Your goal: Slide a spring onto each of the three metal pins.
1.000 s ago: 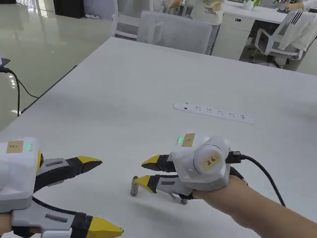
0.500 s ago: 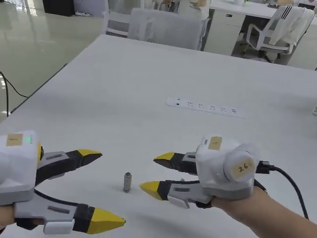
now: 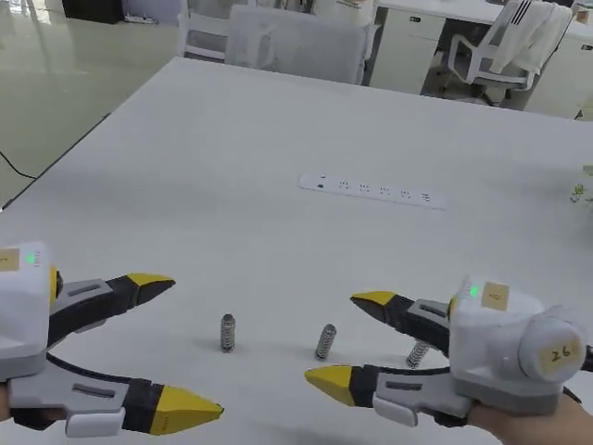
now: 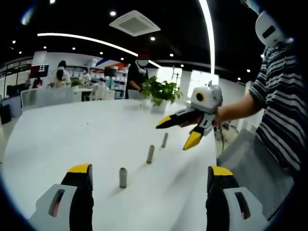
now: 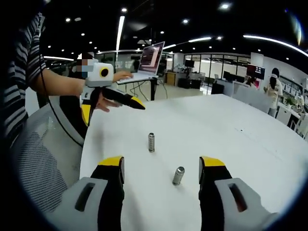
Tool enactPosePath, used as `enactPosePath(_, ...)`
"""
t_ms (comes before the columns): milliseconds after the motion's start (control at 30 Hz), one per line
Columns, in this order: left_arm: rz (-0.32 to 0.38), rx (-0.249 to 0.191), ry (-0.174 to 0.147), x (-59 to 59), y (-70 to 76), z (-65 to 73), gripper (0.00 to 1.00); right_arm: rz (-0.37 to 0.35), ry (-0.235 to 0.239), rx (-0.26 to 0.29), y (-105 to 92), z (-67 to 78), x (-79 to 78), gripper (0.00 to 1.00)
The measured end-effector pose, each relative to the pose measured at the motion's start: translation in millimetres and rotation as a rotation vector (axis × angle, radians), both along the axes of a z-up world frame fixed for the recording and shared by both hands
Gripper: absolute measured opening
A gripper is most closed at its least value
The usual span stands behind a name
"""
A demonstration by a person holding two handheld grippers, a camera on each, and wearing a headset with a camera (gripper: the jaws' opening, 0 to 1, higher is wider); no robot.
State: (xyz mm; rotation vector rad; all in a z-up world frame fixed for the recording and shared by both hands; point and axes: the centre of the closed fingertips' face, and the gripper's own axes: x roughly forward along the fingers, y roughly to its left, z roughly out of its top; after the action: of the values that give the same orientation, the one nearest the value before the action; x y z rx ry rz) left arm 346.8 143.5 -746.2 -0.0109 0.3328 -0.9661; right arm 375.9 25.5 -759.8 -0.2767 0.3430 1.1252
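Observation:
Three short metal pins stand in a row on the white table, each with a coiled spring around it: the left pin (image 3: 228,332), the middle pin (image 3: 325,341) and the right pin (image 3: 418,352). The middle and right ones lean slightly. My left gripper (image 3: 176,343) is open, left of the row, with nothing between its fingers. My right gripper (image 3: 347,338) is open at the row's right end, its tips either side of the middle pin in the head view. The left gripper view shows the left pin (image 4: 123,177) nearest, then the middle pin (image 4: 150,154) and the right pin (image 4: 164,140), with the right gripper (image 4: 188,130) beyond. The right gripper view shows two pins (image 5: 178,175) (image 5: 151,142) and the left gripper (image 5: 108,113).
A white power strip (image 3: 371,192) lies across the middle of the table (image 3: 278,139). Office chairs (image 3: 296,46) stand along the far edge. A potted plant (image 4: 161,91) sits at one end of the table and a laptop (image 5: 149,55) on a desk beyond the other.
My right gripper has drawn back to the right, off the pins, uncovering the middle and right ones. The head camera has shifted too. The left gripper has hardly moved.

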Motion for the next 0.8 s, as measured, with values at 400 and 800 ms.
enactPosePath(400, 0.005, 0.000, -0.002, -1.1, 0.2, 0.7, 0.98, -0.131, 0.003, 0.013, -64.0, -4.9, -4.3, 0.81)
enactPosePath(800, 0.012, 0.003, 0.001, -3.5, 1.8, 0.8, 0.98, -0.198, 0.038, -0.013, -109.3, -14.8, -13.4, 0.91)
